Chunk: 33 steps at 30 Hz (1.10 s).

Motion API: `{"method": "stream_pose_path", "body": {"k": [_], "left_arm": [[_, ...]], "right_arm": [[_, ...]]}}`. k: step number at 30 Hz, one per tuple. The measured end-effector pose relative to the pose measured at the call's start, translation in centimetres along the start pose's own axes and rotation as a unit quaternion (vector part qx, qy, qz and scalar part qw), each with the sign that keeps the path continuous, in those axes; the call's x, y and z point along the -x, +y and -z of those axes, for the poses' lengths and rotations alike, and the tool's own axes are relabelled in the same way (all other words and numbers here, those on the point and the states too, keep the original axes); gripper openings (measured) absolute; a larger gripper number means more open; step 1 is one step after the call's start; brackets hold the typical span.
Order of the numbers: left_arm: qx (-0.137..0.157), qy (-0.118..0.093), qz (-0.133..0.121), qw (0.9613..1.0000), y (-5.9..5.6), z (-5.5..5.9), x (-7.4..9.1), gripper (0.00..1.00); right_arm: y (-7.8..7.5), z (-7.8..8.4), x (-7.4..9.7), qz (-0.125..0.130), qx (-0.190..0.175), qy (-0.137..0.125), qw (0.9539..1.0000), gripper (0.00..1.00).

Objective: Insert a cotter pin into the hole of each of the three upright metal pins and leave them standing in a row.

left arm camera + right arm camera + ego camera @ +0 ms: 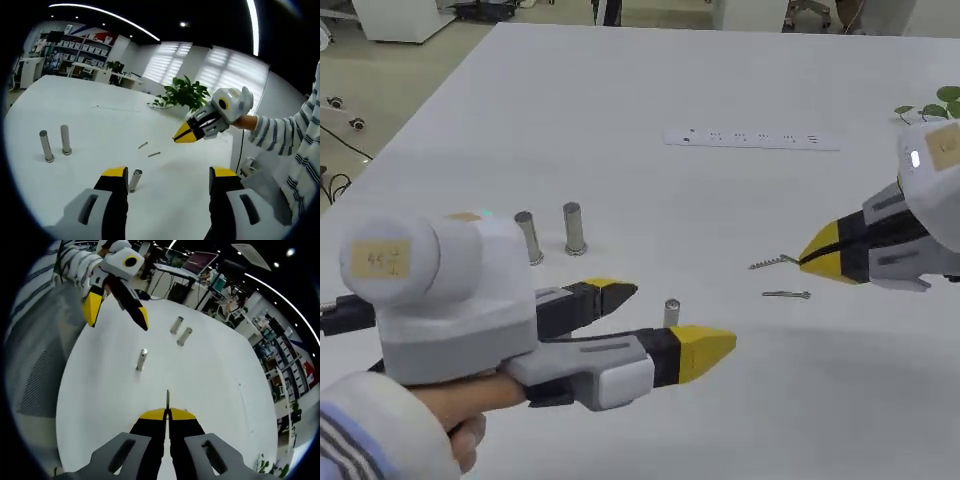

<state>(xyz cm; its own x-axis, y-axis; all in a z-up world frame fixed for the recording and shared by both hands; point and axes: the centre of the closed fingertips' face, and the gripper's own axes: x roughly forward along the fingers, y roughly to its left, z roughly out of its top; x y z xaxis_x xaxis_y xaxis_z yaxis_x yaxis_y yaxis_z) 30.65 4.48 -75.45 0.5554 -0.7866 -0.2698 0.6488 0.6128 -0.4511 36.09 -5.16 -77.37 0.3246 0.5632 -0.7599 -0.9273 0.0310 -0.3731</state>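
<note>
Just ahead of the spread jaws of the left gripper point(170, 172), a short silver cylindrical metal pin point(135, 180) is standing upright; the right gripper point(167, 412) is pinching a thin grey metal cotter pin point(167, 399).

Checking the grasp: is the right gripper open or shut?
Shut: the right gripper clamps a cotter pin, jaws together, pin poking out ahead.

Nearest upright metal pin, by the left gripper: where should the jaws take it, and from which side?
Mid-shaft of the short upright silver metal pin, probably, coming level from the person's side, as the open left gripper faces it. It stands apart with round sides free; keep the top clear.
</note>
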Motion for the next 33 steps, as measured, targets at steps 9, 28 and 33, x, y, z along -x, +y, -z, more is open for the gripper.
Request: {"method": "stream_pose_path", "body": {"k": [9, 28, 33], "left_arm": [[0.025, -0.001, 0.023, 0.9994, -0.5, -0.6, -1.0, 0.53], [0.118, 0.039, 0.073, 0.9896, -2.2, 0.4, -2.8, 0.20], [0.123, 0.043, 0.075, 0.9886, -2.3, 0.4, -3.1, 0.16]], "right_arm": [[1.9, -2.0, -0.1, 0.006, 0.005, -0.029, 0.9996, 0.02], [4.7, -4.7, -0.6, 0.006, 0.040, -0.057, 0.9976, 0.02], [5.1, -5.2, -0.6, 0.005, 0.039, -0.067, 0.9970, 0.02]]}}
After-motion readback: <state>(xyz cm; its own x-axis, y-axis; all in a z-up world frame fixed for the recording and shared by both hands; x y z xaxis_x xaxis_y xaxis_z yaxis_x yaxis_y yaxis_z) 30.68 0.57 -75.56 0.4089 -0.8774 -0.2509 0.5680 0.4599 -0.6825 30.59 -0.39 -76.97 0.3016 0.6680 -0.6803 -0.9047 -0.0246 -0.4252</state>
